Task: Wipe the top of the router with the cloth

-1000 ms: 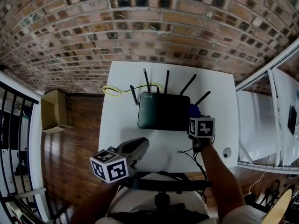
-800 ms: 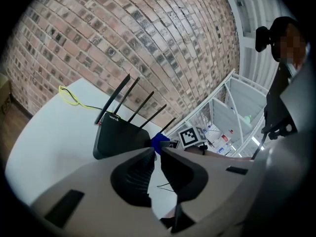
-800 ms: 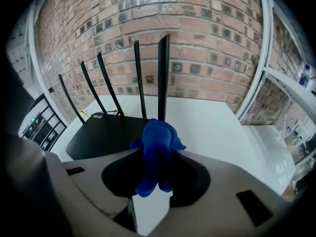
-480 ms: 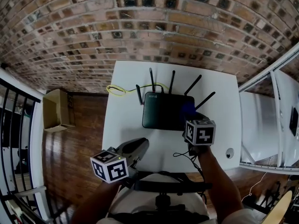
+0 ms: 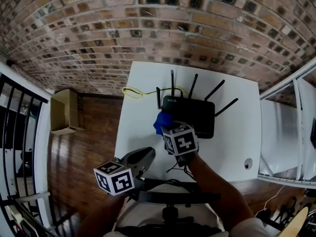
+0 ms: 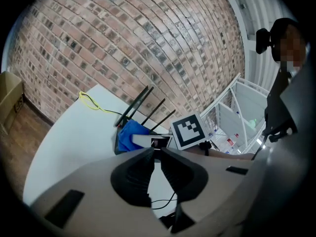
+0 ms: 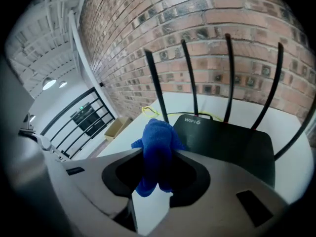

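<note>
- The right gripper point(image 5: 169, 128) had its jaws clamped on a crumpled blue cloth point(image 7: 157, 149), at the left edge of the flat black router point(image 5: 195, 116) on the white desk point(image 5: 136, 132).
- Thin black antennas point(image 7: 189, 75) stood along the router's far edge.
- A yellow cable point(image 5: 134, 92) lay behind the router, and a thin black wire point(image 5: 174, 170) lay near the desk's front edge.
- The left gripper point(image 5: 142, 157), jaws closed on nothing, hung over the desk's near edge, apart from the router.

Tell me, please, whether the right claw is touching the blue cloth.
Touching. The right gripper view shows the jaws of the right claw closed on the blue cloth, which is bunched between them.
</note>
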Tool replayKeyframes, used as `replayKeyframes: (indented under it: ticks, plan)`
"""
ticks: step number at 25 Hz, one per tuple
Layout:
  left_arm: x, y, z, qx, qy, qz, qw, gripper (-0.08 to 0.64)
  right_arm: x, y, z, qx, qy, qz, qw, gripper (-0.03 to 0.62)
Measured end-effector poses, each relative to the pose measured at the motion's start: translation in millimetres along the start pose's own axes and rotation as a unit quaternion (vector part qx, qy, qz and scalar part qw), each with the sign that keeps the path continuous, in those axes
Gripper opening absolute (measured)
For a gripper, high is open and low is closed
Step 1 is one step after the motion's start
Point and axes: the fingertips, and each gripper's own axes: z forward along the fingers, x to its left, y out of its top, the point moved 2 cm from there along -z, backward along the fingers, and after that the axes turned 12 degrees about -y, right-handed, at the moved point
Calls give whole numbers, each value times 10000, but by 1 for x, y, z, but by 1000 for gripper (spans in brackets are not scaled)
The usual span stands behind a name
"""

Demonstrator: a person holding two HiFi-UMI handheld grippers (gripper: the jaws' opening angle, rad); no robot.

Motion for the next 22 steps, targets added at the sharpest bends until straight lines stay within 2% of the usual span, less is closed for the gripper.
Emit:
replayKeyframes:
  ticks: [3, 8, 22]
  plan:
    - [4, 0, -5, -53, 30, 23, 10000, 58, 14, -14, 15, 261, 69, -219, 9994, 146]
    - [4, 0, -4, -82, 14, -4, 10000, 58, 6, -17, 9, 169, -16, -378, 9991, 146]
    - [-26, -13, 47, 252, -273, 45, 9993, 58, -82, -53, -26, 80, -391, 266, 9988, 146]
